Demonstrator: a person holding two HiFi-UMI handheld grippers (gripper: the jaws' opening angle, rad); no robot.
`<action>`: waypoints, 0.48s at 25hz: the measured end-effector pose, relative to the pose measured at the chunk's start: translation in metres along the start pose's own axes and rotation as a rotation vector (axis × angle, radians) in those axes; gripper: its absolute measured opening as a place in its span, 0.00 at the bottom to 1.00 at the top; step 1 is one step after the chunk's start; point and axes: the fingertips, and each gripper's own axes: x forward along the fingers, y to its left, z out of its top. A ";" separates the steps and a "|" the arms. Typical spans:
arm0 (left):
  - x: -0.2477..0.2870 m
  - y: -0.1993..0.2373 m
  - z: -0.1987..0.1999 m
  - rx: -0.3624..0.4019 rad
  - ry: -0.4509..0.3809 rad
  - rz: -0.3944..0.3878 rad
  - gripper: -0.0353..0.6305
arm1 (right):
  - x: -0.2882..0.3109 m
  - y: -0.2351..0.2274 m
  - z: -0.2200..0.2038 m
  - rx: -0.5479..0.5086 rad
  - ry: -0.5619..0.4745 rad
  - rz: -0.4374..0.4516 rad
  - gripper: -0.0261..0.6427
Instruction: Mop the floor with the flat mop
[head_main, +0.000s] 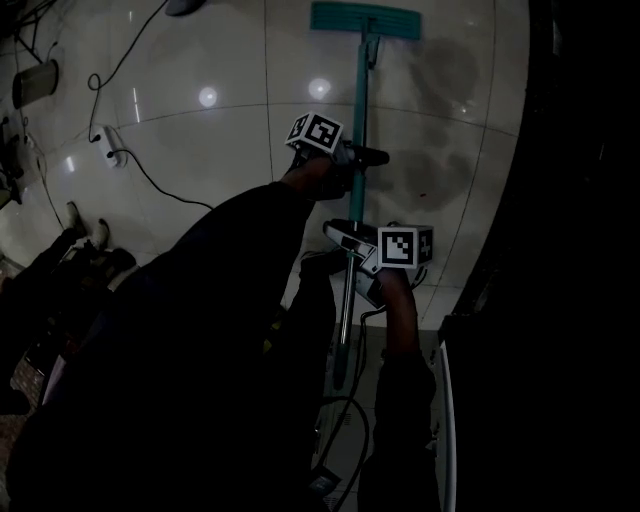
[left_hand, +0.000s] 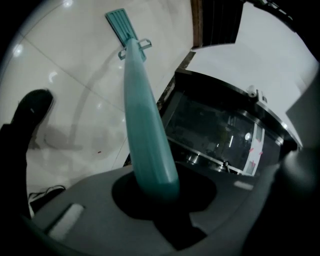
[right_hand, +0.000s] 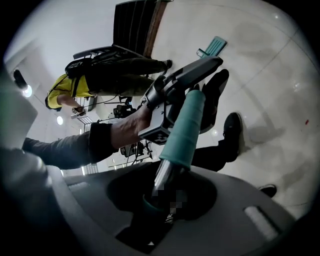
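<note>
Currently your flat mop (head_main: 358, 110) rests on the floor (head_main: 200, 150) ahead of you. Its teal mop head (head_main: 365, 20) lies flat on the pale tiles at the far end, beside darker patches (head_main: 450, 70). The pole runs straight back through both sets of fingers.

Your left gripper (head_main: 348, 158) sits on the pole nearer the mop head. Your right gripper (head_main: 365, 262) sits on it closer to your body.

Visibility is limited. The head view is dim, and your dark sleeves cover much of the near end of the pole. In both gripper views the recess where fingers meet pole is in deep shadow, so the exact contact faces cannot be made out.

Left gripper view: the fingers are closed around the teal sleeve of the pole, with no gap visible at either side. Right gripper view: the fingers are clamped on the bare metal section, just past the end of the teal sleeve.

A cable (head_main: 150, 175) trails across the tiles to your left, well apart from the mop.
</note>
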 end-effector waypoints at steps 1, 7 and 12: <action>0.001 -0.006 0.000 0.014 0.010 0.001 0.20 | -0.002 0.003 0.001 -0.009 -0.009 -0.001 0.23; -0.001 -0.045 0.115 0.032 -0.025 -0.030 0.20 | 0.009 0.013 0.119 -0.028 -0.037 -0.002 0.23; -0.006 -0.057 0.165 0.058 -0.032 -0.044 0.20 | 0.019 0.013 0.167 -0.041 -0.030 -0.025 0.22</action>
